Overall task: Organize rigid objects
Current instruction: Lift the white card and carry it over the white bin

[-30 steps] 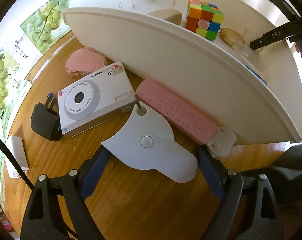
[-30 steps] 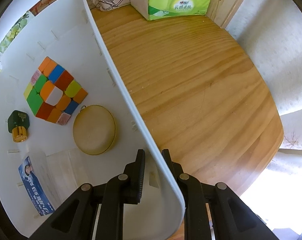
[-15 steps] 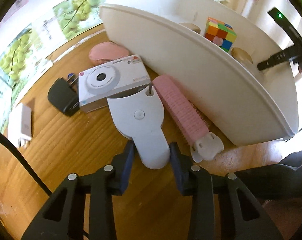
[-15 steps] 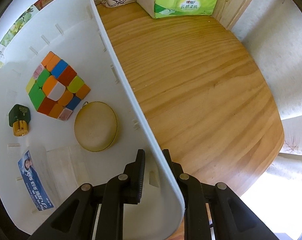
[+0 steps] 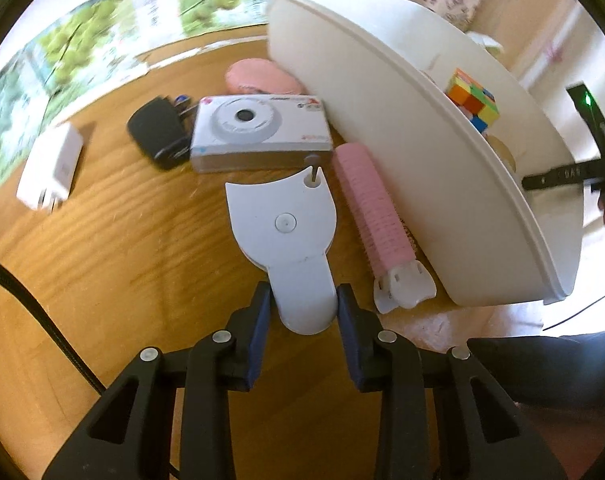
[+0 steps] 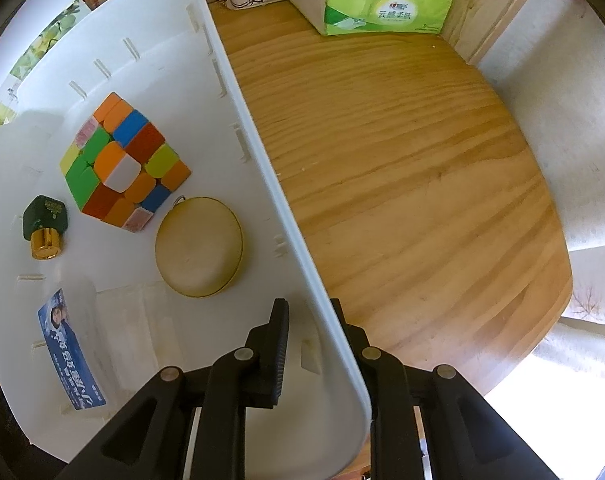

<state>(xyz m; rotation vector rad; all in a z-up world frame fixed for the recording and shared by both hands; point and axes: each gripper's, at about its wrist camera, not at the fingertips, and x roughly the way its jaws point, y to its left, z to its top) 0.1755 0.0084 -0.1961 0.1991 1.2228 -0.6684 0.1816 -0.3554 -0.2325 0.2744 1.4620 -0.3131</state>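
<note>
Your left gripper [image 5: 302,312] clamps the narrow handle of the flat white plastic tool [image 5: 288,236], long axis pointing ahead; the white plastic bin [image 5: 442,176] lies to its right. Your right gripper [image 6: 308,334] pinches that bin's wall.

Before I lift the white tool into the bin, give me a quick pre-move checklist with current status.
1. Left hand-held gripper closed on white tool handle: ok.
2. Right hand-held gripper clamping white bin wall: ok.
3. Tool's tip clear of camera box: cannot tell, very close.
4. Pink hair roller apart from tool: ok.
5. Free floor in bin beside Rubik's cube and round tan case: ok.
</note>
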